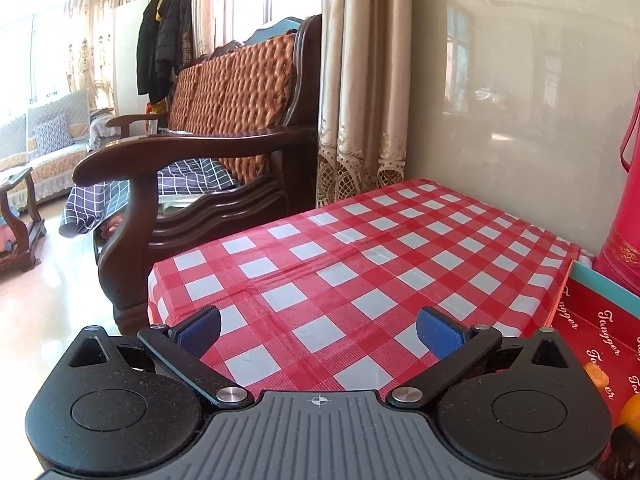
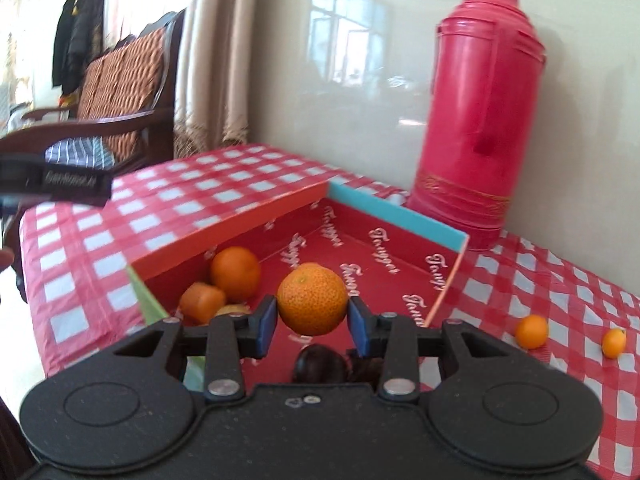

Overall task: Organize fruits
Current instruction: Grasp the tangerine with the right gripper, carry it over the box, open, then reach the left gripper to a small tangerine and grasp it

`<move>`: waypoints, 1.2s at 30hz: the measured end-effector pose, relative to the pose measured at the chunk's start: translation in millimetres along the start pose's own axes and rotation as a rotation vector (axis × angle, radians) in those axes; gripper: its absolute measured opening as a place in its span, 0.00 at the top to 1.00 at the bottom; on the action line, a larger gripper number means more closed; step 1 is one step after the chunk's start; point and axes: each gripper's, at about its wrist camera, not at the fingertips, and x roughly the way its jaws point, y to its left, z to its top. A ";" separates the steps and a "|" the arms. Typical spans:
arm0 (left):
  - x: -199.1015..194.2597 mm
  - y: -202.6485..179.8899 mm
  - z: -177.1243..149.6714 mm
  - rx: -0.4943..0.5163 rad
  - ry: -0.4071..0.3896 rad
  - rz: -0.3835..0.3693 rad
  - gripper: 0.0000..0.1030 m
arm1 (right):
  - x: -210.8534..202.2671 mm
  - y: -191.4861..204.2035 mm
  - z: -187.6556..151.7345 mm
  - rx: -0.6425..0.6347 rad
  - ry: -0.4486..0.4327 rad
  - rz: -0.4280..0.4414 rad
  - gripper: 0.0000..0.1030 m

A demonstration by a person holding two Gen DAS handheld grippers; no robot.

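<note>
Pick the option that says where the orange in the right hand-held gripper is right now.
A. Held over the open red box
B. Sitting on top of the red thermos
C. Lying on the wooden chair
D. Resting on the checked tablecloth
A: the right hand-held gripper clamps the orange between its blue pads above the open red box, where other fruit already lies.

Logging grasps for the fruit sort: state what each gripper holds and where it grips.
The right gripper holds an orange, its blue pads pressing the fruit's left and right sides, above the red box. The left gripper is open and holds nothing.
</note>
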 end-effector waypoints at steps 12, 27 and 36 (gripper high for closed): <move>-16.8 -22.0 -4.9 0.046 -0.028 -0.084 0.00 | -36.7 -30.0 -4.6 0.048 -0.169 -0.241 0.24; -93.8 -142.0 -24.4 0.308 -0.103 -0.495 0.00 | -98.3 -138.8 -48.7 0.381 -0.202 -0.804 0.06; -123.9 -242.3 -45.0 0.479 -0.062 -0.652 0.00 | -133.7 -169.9 -86.6 0.425 -0.204 -1.077 0.06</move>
